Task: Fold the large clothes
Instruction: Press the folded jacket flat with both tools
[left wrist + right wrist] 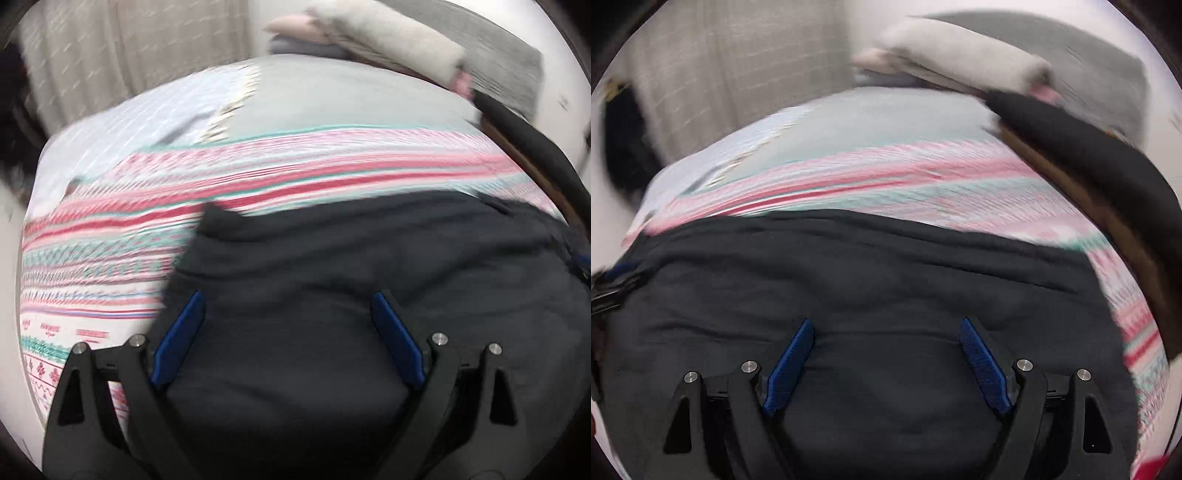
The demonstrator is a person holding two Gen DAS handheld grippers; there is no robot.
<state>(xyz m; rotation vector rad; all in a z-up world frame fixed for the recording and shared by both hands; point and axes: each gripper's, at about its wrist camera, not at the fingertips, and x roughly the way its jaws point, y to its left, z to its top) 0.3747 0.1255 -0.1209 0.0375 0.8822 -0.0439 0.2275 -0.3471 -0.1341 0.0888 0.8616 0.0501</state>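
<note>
A large dark navy garment (332, 266) lies spread on a bed with a pink, white and teal patterned cover (110, 236). It also shows in the right wrist view (871, 273). My left gripper (288, 299) is open, its blue pads (181, 332) wide apart just above the garment's left part. My right gripper (886, 325) is open, its blue pads (982, 362) wide apart above the garment's middle. Nothing is held. Both views are blurred by motion.
A pile of folded pale blankets and pillows (388, 40) sits at the far end of the bed, also in the right wrist view (964, 59). A dark padded bar (1089, 155) runs along the bed's right side. Curtains (129, 55) hang behind.
</note>
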